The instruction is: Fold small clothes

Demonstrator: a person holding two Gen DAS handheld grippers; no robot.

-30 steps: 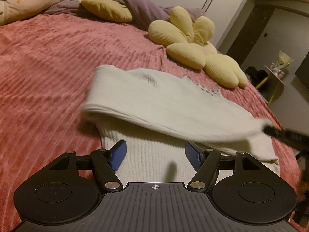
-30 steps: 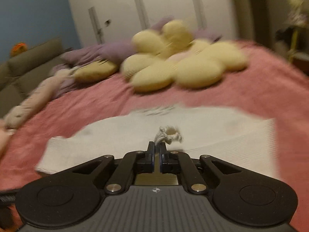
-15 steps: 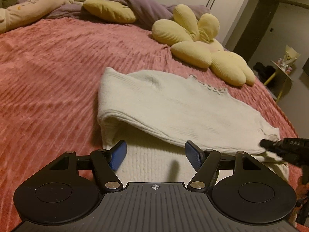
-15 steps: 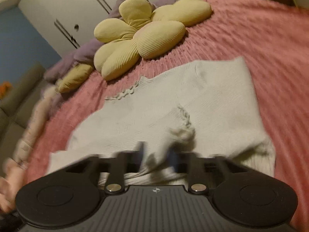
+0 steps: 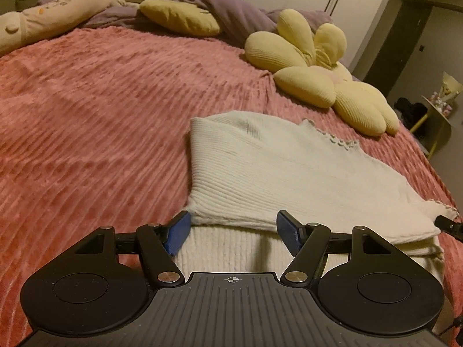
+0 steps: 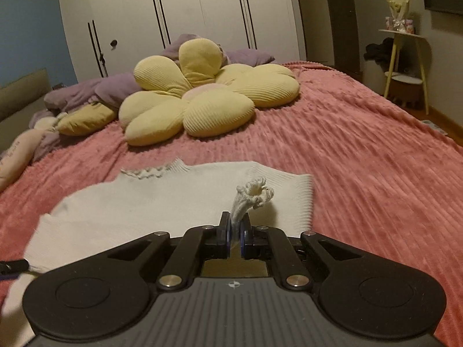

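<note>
Pink ribbed bedspread (image 5: 95, 121) is filling both frames, the cream knit sweater (image 5: 275, 167) lying lower centre — soft, light, floppy. Right gripper (image 6: 235, 228) is pinching its frilled edge — best hold; left gripper (image 5: 233, 231) is hovering unclenched over the hem.

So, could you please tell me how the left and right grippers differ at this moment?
The left gripper stands open, with nothing between its blue pads; the right gripper is shut on a bunched edge of the white knit garment. The left hovers over the garment's near folded edge; the right pinches its ruffled trim. Both point down over the pink bedspread.
</note>
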